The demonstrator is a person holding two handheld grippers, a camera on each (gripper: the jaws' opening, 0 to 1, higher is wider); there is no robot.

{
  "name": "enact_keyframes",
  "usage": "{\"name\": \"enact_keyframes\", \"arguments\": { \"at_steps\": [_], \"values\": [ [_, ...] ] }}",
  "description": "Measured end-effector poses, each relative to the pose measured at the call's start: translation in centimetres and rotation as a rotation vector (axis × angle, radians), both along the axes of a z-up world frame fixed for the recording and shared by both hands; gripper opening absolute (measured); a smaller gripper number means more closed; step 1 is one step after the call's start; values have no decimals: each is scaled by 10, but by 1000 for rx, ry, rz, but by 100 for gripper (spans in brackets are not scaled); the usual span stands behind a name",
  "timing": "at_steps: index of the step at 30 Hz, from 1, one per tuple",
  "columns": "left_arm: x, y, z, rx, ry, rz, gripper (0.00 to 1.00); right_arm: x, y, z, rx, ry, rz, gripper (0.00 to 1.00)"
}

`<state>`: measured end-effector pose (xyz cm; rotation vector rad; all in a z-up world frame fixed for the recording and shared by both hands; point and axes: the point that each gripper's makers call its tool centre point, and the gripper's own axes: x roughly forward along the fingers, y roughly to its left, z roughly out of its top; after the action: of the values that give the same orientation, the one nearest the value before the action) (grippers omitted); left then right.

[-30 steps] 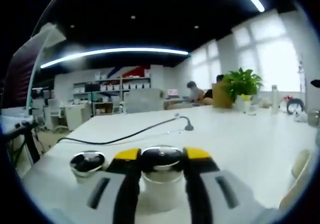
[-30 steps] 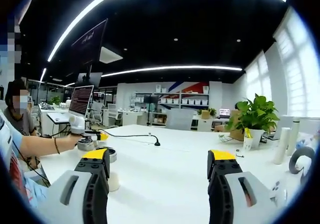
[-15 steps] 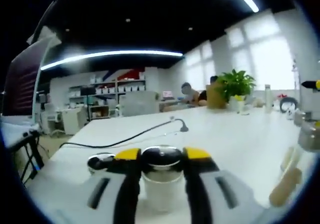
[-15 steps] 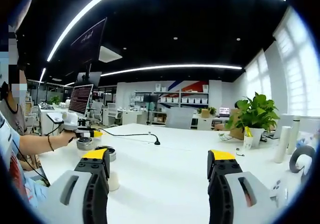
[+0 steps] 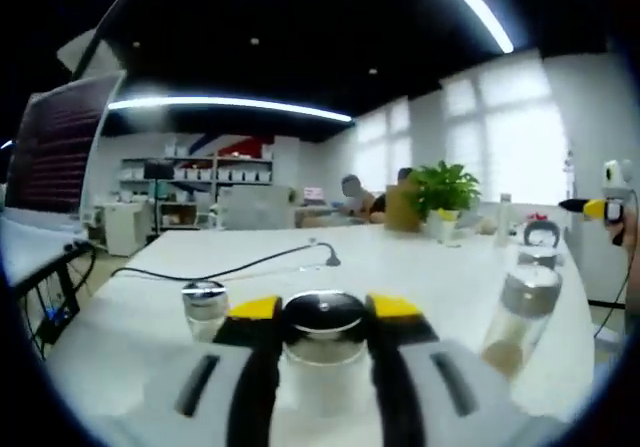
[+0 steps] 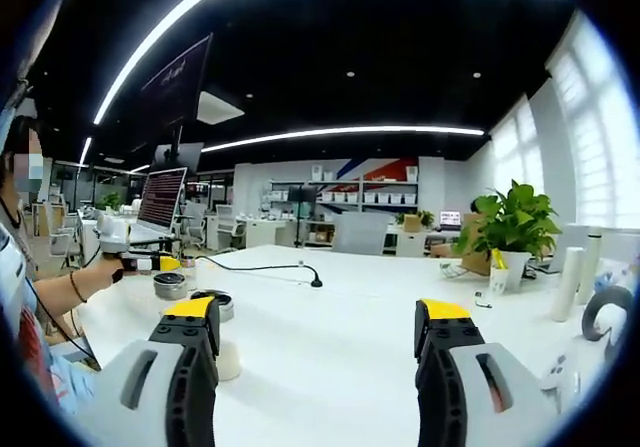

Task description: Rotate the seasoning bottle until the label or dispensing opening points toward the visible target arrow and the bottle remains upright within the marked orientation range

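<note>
In the left gripper view, the left gripper (image 5: 322, 312) has its two yellow-tipped jaws drawn in against the sides of a seasoning bottle (image 5: 322, 339), which stands upright between them on the white table (image 5: 430, 277); the jaws grip it just under its shiny round cap. The bottle's lower body is hidden behind the grey jaw housings, so neither a label nor a dispensing opening can be made out, and no arrow mark can be made out on the table. Just left of the gripper, slightly beyond the jaw tips, stands a small jar with a metal lid (image 5: 203, 307). To the right of the gripper stands a taller shaker with a grey cap (image 5: 522, 317), pale contents showing in its lower part; the fisheye bends it so it looks tilted. A black cable (image 5: 240, 265) runs across the table ahead of the jaws. In the right gripper view, the right gripper (image 6: 318, 327) holds its jaws wide apart with nothing between them, hovering over the table. Far left of it a person's hand holds the left gripper, small and hard to read, beside a low round container (image 6: 214, 305) near the left jaw tip.
</note>
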<state>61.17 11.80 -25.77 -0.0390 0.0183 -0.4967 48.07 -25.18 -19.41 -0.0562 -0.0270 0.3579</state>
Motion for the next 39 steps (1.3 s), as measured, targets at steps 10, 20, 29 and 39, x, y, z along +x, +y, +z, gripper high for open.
{"name": "enact_keyframes", "arguments": {
  "at_steps": [10, 20, 29, 39],
  "values": [
    [-42, -7, 2, -36, -2, -11, 34, 0, 3, -1, -6, 3, 8, 82],
    [-59, -13, -7, 17, 0, 11, 34, 1, 6, -1, -11, 2, 10, 82],
    [-66, -16, -15, -33, 19, -4, 34, -1, 16, -1, 22, 5, 73, 82],
    [-69, -26, -21, -18, 21, -27, 34, -2, 16, 0, 33, 9, 77, 82]
  ]
}}
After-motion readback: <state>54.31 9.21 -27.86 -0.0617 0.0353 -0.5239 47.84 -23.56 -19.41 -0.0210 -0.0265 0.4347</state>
